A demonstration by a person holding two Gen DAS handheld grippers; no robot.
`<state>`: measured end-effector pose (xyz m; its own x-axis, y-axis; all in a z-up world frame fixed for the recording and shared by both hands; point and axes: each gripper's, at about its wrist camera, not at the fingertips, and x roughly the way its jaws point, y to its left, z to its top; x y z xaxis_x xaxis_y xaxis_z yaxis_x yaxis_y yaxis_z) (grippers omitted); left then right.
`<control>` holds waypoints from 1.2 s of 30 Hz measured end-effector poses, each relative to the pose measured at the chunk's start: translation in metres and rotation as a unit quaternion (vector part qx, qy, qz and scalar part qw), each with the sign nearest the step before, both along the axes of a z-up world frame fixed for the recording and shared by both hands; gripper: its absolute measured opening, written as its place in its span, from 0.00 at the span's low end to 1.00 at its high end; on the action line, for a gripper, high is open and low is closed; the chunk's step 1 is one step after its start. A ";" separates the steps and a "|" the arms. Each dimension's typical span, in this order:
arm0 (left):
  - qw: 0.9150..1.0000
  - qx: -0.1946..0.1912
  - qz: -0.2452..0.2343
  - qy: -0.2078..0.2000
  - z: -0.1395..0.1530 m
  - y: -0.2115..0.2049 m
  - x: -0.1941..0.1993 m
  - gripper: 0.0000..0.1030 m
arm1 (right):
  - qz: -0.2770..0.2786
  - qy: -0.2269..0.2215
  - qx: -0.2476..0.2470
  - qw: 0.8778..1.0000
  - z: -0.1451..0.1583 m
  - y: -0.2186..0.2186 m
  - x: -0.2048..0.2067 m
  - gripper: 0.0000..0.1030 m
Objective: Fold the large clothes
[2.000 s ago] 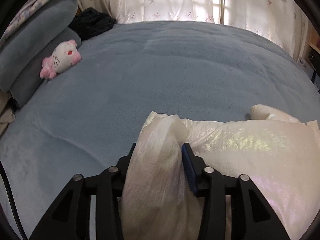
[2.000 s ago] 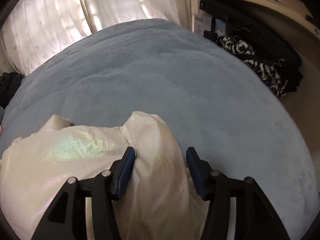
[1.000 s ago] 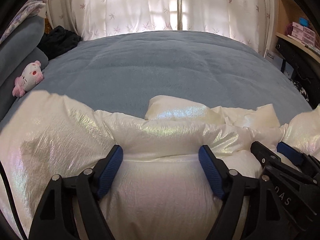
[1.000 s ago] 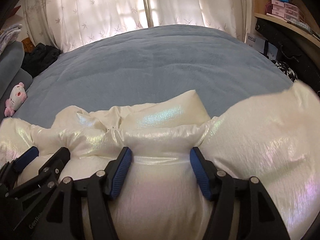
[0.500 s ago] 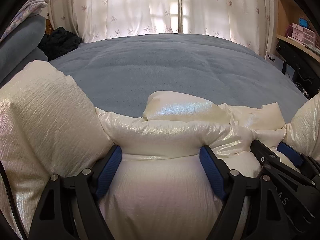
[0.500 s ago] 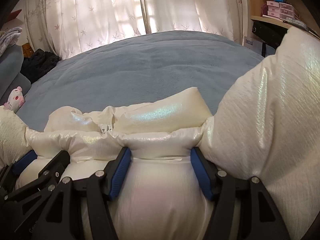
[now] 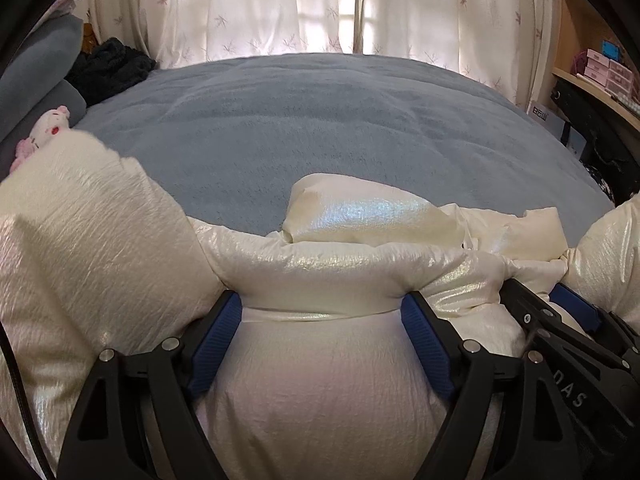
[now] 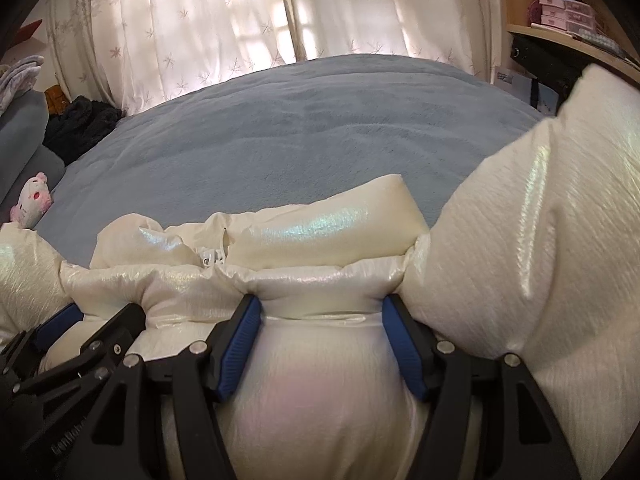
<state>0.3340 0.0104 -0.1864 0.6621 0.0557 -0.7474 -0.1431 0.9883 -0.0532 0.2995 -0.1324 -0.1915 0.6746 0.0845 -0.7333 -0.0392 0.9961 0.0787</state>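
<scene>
Gripping a puffy, cream-white padded jacket with a pearly sheen [image 7: 320, 380], I have both tools set into it side by side at the near edge of the wide blue-grey plush bedspread [image 7: 320, 120]. My left gripper [image 7: 322, 312] stands wide, its blue ribbed pads [image 7: 216, 340] pressed into the sides of a thick quilted section that bulges up between them; its jaws have just opened a little further, with the padding still filling the gap. My right gripper [image 8: 320, 312] is spread somewhat less, and its blue pads [image 8: 240, 348] likewise dent the stuffed fabric on both sides. In the left wrist view the right tool shows at the lower right, just beside mine; in the right wrist view the left one shows at the lower left.

Beyond the pads lies the jacket's collar [image 8: 320, 228], flat on the bedspread, with a small zip pull [image 8: 210, 258] at its middle. One sleeve [image 7: 92, 248] billows up at the left of the left view, the other [image 8: 540, 232] rises at the right of the right view.

Farther off, a small pink-and-white plush toy [image 8: 32, 200] leans by a grey pillow [image 7: 36, 76], with a dark bundle of cloth [image 7: 108, 68] near it. Pale leaf-print curtains [image 7: 320, 8] hang behind the bed.
</scene>
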 end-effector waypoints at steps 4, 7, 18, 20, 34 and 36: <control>1.000 0.020 -0.011 0.015 0.009 0.014 0.007 0.80 | 0.032 0.014 -0.005 0.999 0.007 -0.006 0.002 0.60; 0.999 0.039 0.003 0.017 0.018 0.036 0.009 0.75 | 0.045 0.016 -0.025 0.999 0.016 -0.018 0.002 0.49; 0.981 -0.020 0.182 0.065 0.011 0.190 -0.005 0.96 | -0.019 0.019 -0.001 1.000 0.041 -0.138 0.008 0.08; 0.981 -0.050 0.178 0.059 0.003 0.201 -0.011 0.96 | -0.033 0.019 0.025 0.999 0.037 -0.156 0.007 0.08; 0.981 -0.068 0.179 0.040 -0.010 0.211 -0.010 0.96 | -0.058 0.001 0.098 0.993 0.018 -0.175 0.002 0.09; 0.981 -0.064 0.179 0.043 -0.007 0.212 -0.008 0.96 | -0.056 0.007 0.085 0.995 0.017 -0.173 0.003 0.11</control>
